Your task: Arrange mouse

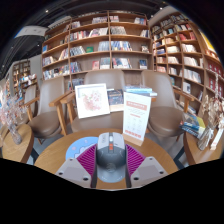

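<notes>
A grey mouse [111, 162] with a dark scroll wheel lies lengthwise between my gripper's [111, 150] two fingers. The left magenta pad [88, 157] and the right magenta pad [134, 157] both press against the mouse's sides, so the gripper is shut on it. The mouse is over the near part of a round wooden table [58, 152]. Whether its underside touches the table is hidden.
An upright sign card [138, 112] stands on the table just beyond the fingers to the right. A white picture board [92, 100] leans on a wooden chair [66, 108] behind the table. Padded chairs [165, 112] flank it. Bookshelves [108, 45] fill the back.
</notes>
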